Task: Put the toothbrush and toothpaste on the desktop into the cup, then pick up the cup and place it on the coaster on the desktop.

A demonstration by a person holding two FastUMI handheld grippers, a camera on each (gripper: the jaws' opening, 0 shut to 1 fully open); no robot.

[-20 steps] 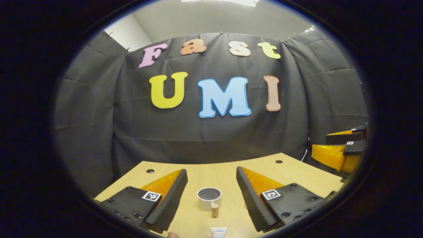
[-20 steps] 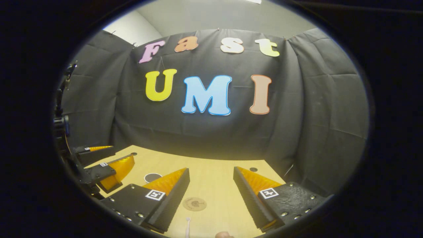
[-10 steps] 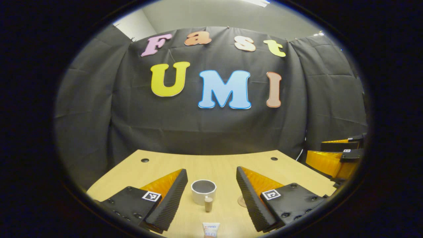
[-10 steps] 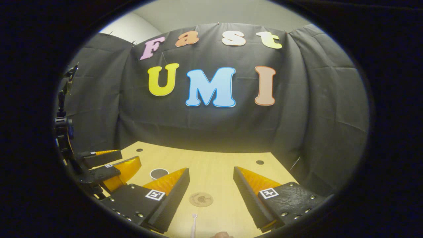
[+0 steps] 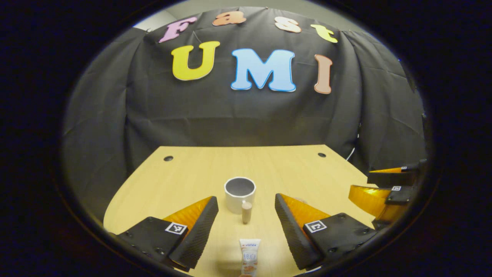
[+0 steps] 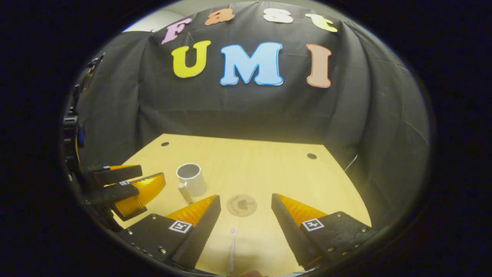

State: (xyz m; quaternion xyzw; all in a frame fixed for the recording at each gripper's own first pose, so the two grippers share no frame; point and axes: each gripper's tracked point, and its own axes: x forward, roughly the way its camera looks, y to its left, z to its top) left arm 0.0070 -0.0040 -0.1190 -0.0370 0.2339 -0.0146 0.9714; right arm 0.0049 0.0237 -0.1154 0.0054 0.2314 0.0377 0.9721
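While both tools gape wide, the wooden desktop (image 5: 184,181) meets black cloth (image 5: 246,115).

left gripper view: above near desk (image 5: 184,173) edge, facing the back cloth, cup (image 5: 239,194) close ahead | right gripper view: same facing, set further right | shared: desk, cup (image 6: 191,179)
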